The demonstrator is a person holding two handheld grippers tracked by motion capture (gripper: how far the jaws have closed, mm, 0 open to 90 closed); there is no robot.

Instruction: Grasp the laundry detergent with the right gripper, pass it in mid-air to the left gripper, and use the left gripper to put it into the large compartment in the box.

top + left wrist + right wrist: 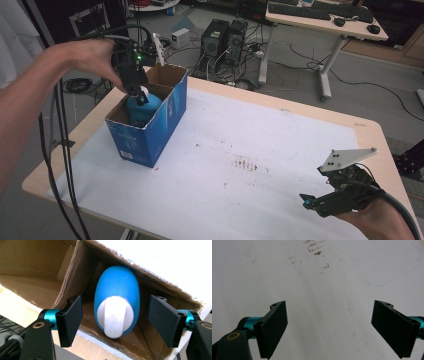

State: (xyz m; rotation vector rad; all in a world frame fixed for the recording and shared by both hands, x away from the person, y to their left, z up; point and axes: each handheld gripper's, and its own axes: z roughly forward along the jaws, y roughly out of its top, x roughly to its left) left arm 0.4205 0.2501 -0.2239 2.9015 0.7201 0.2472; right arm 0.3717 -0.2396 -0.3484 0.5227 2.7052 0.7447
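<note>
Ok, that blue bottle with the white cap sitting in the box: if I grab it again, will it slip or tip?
The blue bottle looks smooth and rounded, so flat pads may slide on it. It leans in a corner of the cardboard box, so the walls probably stop it toppling. The ridged white cap likely gives a surer hold.

A white sheet (280, 150) covers most of the wooden tabletop (372, 135), marked by reddish-brown stains (245, 164) near its middle. Behind it, two black computer towers (223, 37) stand on the floor among tangled cables; a desk (325, 22) carries keyboards.
</note>
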